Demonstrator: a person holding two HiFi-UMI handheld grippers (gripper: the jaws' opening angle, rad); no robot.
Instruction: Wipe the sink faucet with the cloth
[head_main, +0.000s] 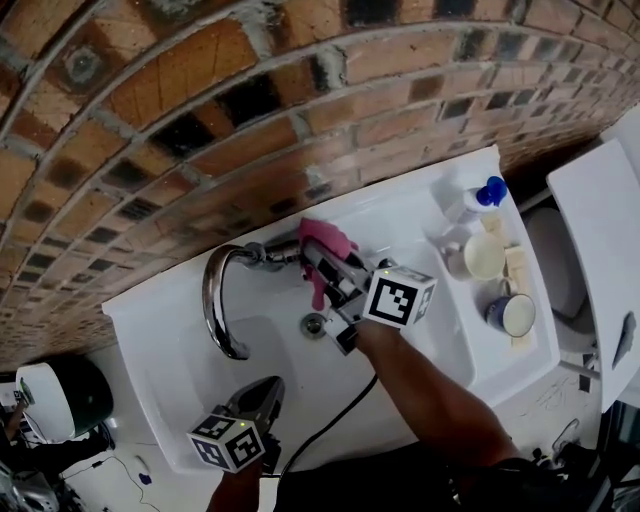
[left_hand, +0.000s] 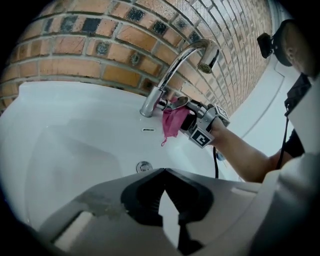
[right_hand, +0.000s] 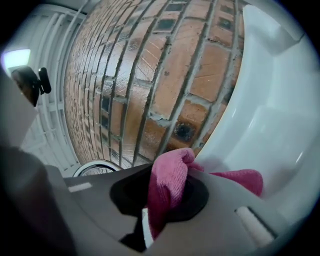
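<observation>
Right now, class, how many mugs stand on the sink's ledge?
2. A cream mug stands on the sink ledge, next to the blue-capped bottle. A blue mug stands nearer the person. Others may be hidden.

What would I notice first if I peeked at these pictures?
The bright pink cloth, pinched in the right gripper, sits right by the base of the shiny curved faucet. Behind it, the big red-brown brick wall rises above the white sink.
</observation>
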